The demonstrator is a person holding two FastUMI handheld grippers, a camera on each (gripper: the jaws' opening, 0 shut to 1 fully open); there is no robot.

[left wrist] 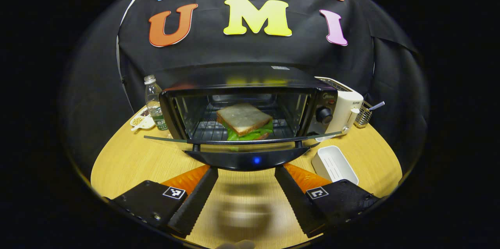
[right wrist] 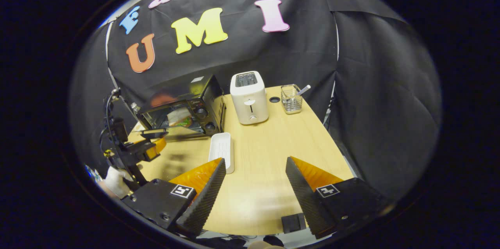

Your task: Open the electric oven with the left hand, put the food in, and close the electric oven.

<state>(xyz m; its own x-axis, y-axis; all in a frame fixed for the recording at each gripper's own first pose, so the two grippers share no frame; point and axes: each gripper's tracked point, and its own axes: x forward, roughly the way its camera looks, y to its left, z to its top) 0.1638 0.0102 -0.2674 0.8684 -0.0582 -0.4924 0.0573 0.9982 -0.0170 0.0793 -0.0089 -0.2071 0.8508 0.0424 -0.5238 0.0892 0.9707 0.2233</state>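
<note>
One wooden surface [left wrist: 129, 159] spreads across the left gripper view, backed by black cloth. On it stands the black oven [left wrist: 250, 104], its glass door [left wrist: 242, 141] dropped open and level; a sandwich [left wrist: 245, 121] with green leaves lies on the rack inside. A water bottle [left wrist: 154, 102] and a small dish of seeds [left wrist: 141, 121] sit to the oven's left, a white toaster [left wrist: 343, 110] and a wire holder [left wrist: 363, 114] to its right, and an empty white tray [left wrist: 334, 163] near the door. The left gripper [left wrist: 246, 190] hangs before the door, fingers spread wide, gripping nothing.

In the right gripper view, the same surface [right wrist: 273, 139] carries the oven [right wrist: 183, 108], door down, sandwich [right wrist: 179, 118] inside, then the toaster [right wrist: 249, 96], the wire holder [right wrist: 291, 98] with a utensil in it, and the white tray [right wrist: 222, 149]. The right gripper [right wrist: 256, 186] is over bare wood, fingers apart and empty. The left gripper [right wrist: 150, 143] shows just before the oven door.
</note>
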